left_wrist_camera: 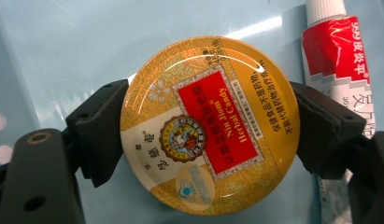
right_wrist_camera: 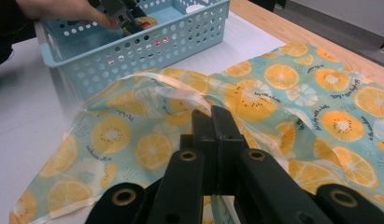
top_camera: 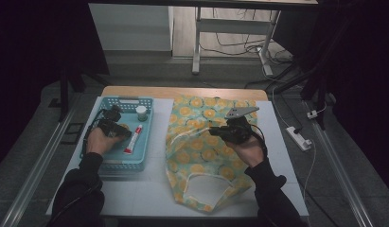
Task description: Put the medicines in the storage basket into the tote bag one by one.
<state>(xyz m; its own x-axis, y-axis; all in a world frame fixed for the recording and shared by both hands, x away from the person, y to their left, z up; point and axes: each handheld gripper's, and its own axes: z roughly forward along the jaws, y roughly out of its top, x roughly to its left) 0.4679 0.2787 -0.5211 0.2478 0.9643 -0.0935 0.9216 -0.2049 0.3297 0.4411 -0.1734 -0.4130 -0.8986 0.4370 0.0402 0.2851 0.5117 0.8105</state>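
On the white table (top_camera: 149,189) in the high view, a blue basket (top_camera: 135,163) is seen at the left and a fruit-print bag (top_camera: 201,142) at the centre; the left gripper (top_camera: 117,134) is held down inside the basket, beside a red-and-white tube (top_camera: 133,139) and a small white-capped jar (top_camera: 141,112), while the right gripper (top_camera: 216,132) rests over the bag's upper part. In the left gripper view, a round yellow candy tin (left_wrist_camera: 209,125) is clamped at its edges between the two jaws, with the tube (left_wrist_camera: 341,70) lying just to its right on the basket floor (left_wrist_camera: 87,46). In the right gripper view, the jaws are pressed together on the clear rim of the bag (right_wrist_camera: 283,88), pinching it, and the basket (right_wrist_camera: 133,51) is seen farther off to the left, with the other hand (right_wrist_camera: 63,9) reaching into it.
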